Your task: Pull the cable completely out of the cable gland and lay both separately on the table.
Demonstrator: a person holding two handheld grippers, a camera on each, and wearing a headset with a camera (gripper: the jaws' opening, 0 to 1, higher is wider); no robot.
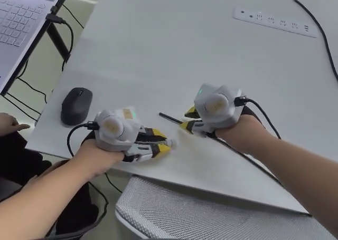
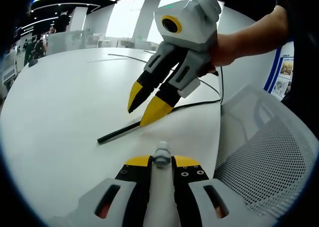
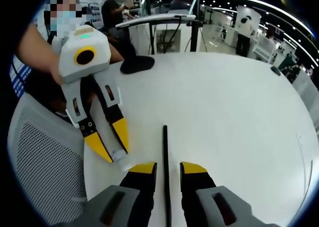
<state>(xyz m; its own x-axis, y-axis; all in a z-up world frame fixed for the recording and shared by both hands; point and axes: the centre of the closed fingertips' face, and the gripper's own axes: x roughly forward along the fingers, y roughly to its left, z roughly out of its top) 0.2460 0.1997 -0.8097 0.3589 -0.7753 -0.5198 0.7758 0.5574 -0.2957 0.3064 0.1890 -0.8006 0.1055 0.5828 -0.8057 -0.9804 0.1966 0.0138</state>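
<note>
The gland (image 2: pixel 161 151) sits pinched only at the very tips of the left gripper (image 2: pixel 161 162), low in the left gripper view, close to the table (image 1: pixel 185 50) edge. A loose release could likely send it rolling off toward the chair (image 1: pixel 211 219). The cable (image 3: pixel 165 142) lies flat and clear of the gland, running up the middle of the right gripper view between the right gripper's (image 3: pixel 168 166) jaws, which stand slightly apart. Lifting carelessly might drag it back against the gland.

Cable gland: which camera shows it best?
The left gripper view: the pale cable gland sits close, pinched in the left tongs. The right gripper view shows it small at their tips; the head view, a tiny nub.
</note>
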